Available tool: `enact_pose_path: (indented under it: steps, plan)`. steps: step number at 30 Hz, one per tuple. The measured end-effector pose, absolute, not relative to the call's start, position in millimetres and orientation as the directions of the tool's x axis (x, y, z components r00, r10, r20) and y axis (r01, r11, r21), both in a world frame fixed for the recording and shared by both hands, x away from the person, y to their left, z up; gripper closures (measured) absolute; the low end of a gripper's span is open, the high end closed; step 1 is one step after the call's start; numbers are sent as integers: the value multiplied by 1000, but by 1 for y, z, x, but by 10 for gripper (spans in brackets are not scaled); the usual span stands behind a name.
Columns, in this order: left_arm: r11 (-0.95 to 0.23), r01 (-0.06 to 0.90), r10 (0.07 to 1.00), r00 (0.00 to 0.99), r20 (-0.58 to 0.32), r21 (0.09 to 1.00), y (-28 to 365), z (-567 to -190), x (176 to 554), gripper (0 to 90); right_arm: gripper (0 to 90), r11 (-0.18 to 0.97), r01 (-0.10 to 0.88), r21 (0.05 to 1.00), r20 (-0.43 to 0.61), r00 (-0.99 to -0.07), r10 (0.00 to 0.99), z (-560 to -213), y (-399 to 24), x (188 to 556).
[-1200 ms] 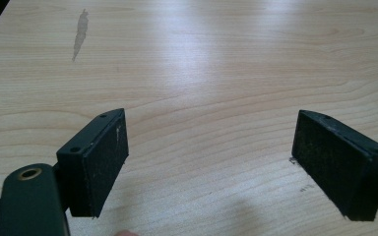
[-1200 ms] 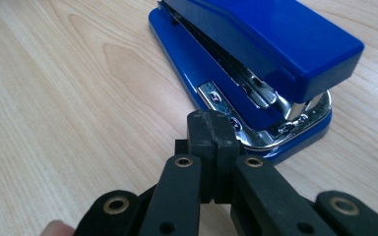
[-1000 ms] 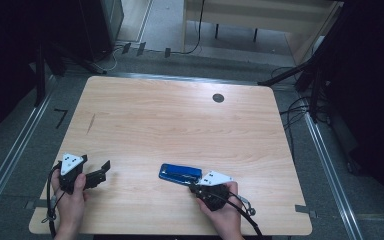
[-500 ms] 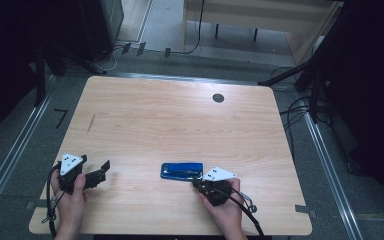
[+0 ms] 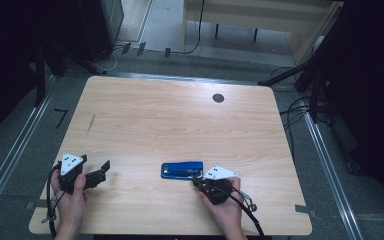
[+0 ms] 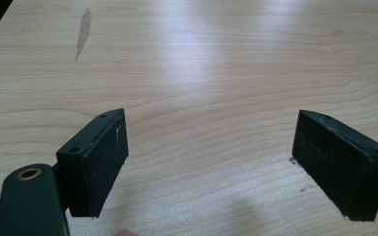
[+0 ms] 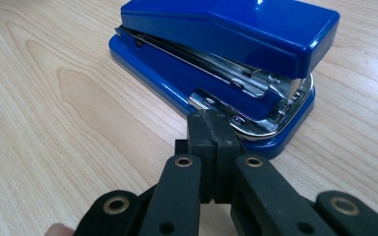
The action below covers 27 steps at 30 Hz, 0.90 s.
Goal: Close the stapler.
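Against the glossy blue metal stapler [image 7: 226,64], the right gripper [image 7: 211,125] is pressing fully closed; it risks skidding the stapler sideways across the pale wooden table [image 5: 180,125].

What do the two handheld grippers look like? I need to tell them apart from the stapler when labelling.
Both the left gripper and right gripper are black, each topped by a pale grey three-cornered plate, with a black cable trailing back. Their jaws carry flat rectangular black pads on linkage arms with brass-coloured rivets. No sleeves show.
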State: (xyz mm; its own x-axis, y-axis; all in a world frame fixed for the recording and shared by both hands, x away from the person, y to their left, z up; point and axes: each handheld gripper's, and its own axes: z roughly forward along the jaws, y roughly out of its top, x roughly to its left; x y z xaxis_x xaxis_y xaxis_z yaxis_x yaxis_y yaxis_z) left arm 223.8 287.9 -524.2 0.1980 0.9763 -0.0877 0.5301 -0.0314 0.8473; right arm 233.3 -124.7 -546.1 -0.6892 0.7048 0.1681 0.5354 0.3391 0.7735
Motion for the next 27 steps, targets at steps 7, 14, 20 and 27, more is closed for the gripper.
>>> enact_pose_path:
  steps: [7, 14, 20, 27]
  plan:
    - [-27, 534, 976, 197, -93, 845, 288, -524, 224, 142, 706, 363, 520, 773, 166, -718, 676, -542, -128, 229]
    - [-31, 532, 976, 200, -90, 846, 288, -524, 224, 142, 515, 366, 506, 781, 152, -722, 675, -531, -132, 221]
    - [-30, 534, 976, 198, -91, 845, 288, -524, 224, 142, 418, 349, 496, 795, 142, -712, 687, -521, -142, 220]
    - [-29, 534, 976, 199, -92, 845, 288, -524, 224, 142, 335, 322, 511, 797, 158, -691, 706, -513, -158, 221]
